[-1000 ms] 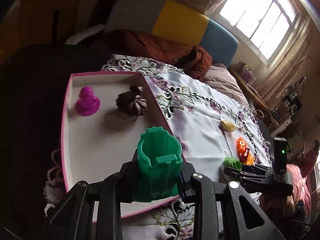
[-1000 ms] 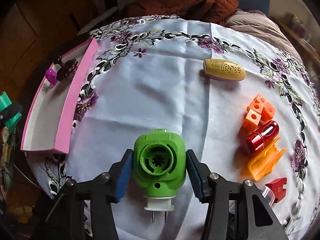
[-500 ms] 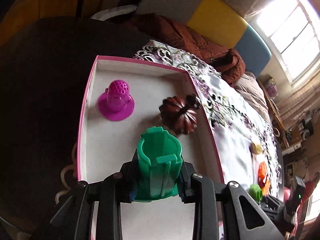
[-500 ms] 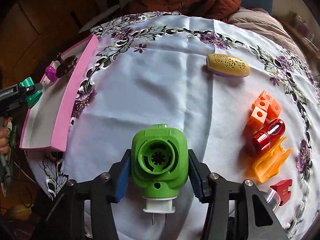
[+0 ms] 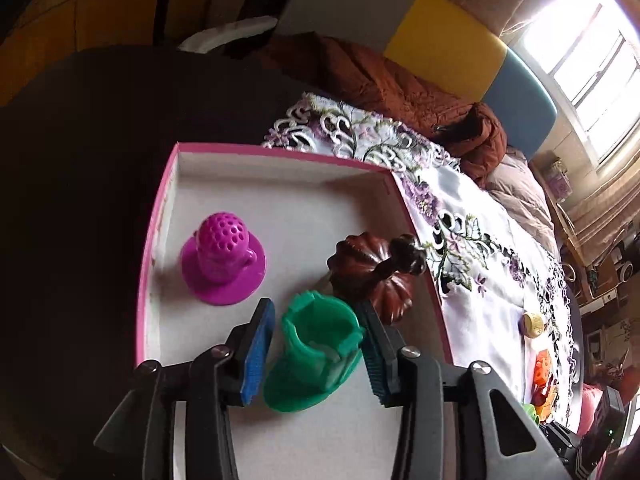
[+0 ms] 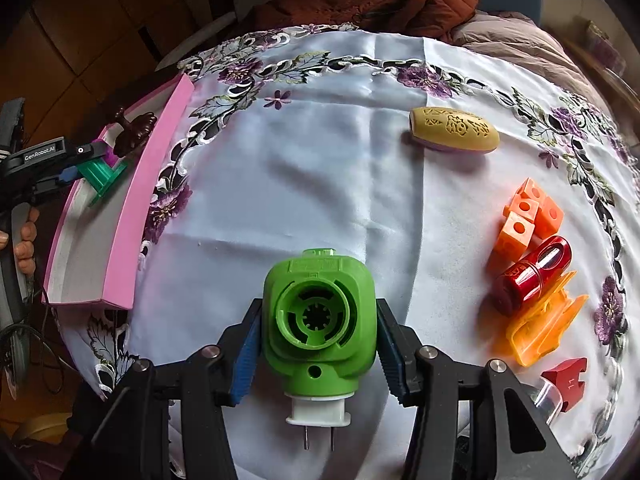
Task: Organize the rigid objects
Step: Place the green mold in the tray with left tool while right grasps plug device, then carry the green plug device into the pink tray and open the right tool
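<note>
Now the left gripper (image 5: 316,354) hangs over the pink-rimmed white tray (image 5: 280,168), and its fingers (image 5: 256,354) have just been opening: the blue pads stand clear of the dark green ribbed plastic cup (image 5: 312,356), which sits tilted on the tray floor between them, released. A magenta perforated plastic dome on a round base (image 5: 222,264) stands beyond it to the left, and a dark brown pumpkin-shaped ornament (image 5: 372,272) just behind the right finger. Over the flowered white cloth on the tabletop (image 6: 320,168), the right gripper (image 6: 318,348) is clenched on a bright green plastic plug-in device (image 6: 320,320), both pads pressing its sides, its white two-pronged plug pointing toward the camera.
</note>
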`<state>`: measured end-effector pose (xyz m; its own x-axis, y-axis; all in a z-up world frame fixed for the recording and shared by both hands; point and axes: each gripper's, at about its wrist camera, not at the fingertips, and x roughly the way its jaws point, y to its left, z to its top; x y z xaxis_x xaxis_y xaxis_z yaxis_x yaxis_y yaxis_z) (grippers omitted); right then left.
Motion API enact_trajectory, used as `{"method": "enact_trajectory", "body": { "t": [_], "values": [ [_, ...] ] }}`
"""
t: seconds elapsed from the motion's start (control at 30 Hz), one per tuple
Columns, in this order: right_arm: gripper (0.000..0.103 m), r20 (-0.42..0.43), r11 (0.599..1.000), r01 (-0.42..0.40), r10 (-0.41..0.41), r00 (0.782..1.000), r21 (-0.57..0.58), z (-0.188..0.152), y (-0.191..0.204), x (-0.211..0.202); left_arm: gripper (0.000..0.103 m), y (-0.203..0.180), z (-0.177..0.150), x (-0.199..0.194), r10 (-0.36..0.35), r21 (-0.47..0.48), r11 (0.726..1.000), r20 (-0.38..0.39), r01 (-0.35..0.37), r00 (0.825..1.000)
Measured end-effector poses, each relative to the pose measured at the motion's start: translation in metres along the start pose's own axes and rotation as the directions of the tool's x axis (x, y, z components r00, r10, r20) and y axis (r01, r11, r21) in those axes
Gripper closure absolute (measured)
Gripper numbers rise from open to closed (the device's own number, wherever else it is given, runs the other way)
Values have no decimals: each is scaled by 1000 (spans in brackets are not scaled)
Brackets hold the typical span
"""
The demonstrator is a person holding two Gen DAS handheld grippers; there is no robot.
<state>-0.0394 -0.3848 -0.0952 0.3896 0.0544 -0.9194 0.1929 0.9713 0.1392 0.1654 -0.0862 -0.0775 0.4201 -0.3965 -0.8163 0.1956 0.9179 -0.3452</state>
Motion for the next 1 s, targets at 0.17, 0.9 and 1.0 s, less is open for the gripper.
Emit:
{"method": "enact_trajectory", "body": {
  "t": [0.17, 0.9, 1.0],
  "values": [
    [50, 3, 1000, 5, -5, 1000, -1, 0, 1, -1, 61, 0, -10, -32, 36, 10, 999, 79, -37, 996],
    [50, 10, 999, 37, -37, 999, -15, -3, 3, 1, 61, -16, -89, -99, 164, 131, 972, 215, -195, 963],
    [50, 9, 999, 47, -46, 999, -27, -4, 4, 2, 61, -16, -90, -101, 164, 137, 971, 223, -197, 961]
  ]
}}
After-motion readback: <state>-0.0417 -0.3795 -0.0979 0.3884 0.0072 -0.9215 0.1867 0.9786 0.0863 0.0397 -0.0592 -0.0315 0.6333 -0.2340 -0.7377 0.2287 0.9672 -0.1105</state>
